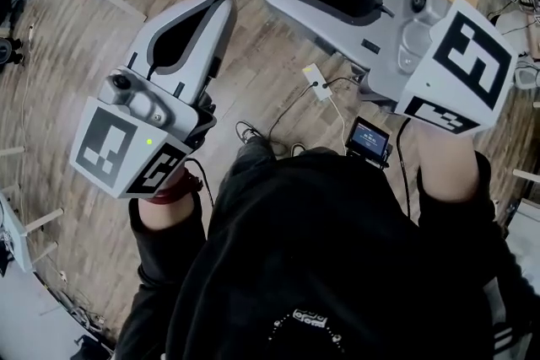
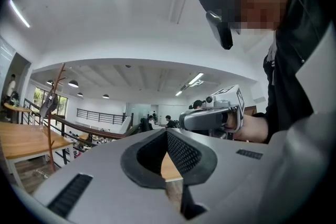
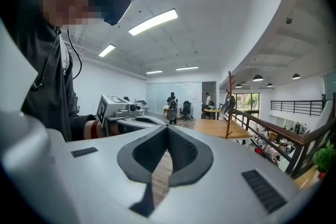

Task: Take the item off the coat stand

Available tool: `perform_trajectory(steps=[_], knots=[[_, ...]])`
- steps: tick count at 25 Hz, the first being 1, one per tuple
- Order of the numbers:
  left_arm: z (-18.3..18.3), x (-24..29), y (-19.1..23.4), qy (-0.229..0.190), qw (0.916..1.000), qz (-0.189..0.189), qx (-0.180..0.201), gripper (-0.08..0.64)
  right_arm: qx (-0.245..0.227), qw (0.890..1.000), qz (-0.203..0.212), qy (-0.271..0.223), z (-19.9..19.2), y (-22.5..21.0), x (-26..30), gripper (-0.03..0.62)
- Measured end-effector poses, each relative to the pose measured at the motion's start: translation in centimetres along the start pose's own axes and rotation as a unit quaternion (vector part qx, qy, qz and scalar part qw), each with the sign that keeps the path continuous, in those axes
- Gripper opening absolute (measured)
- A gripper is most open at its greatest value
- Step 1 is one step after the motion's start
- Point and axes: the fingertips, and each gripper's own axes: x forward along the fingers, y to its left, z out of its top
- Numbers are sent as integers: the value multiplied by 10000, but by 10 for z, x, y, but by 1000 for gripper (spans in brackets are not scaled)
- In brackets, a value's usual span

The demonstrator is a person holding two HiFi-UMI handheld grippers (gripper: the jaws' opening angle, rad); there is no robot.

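Both grippers are held out level in front of the person's chest, side by side and tilted toward each other, above a wooden floor. The left gripper is shown with its jaws brought together at the tips, and nothing is caught between them. The right gripper is closed in the same way and is also empty. The coat stand, a slim wooden pole with branching pegs, is seen in the right gripper view in the distance, just beside a wooden table and near a dark railing. It is well apart from both grippers. The item, dark grey in colour, is hung high on the pole; its kind cannot be told at this distance. In the left gripper view the same stand is placed at the far left, with the dark item hanging from it. In the head view only the stand's lower pole and feet are shown, near the top edge. A small screen is worn at the person's waist, and a white adapter with its cable is lying on the floor.
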Motion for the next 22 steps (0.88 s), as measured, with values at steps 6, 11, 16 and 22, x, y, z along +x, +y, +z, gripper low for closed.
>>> perform_trajectory(steps=[6, 11, 16, 22], knots=[[9, -12, 78, -90, 9999, 41, -106, 3, 76, 9999, 39, 71, 16, -29, 67, 14], [6, -11, 81, -22, 9999, -50, 93, 3, 0, 10000, -5, 9, 14, -31, 73, 14], [-17, -24, 108, -62, 9999, -37, 114, 3, 146, 9999, 39, 67, -4, -38, 111, 14], [-7, -53, 176, -161, 9998, 44, -122, 3, 442, 9988, 149, 168, 15, -53, 184, 14]])
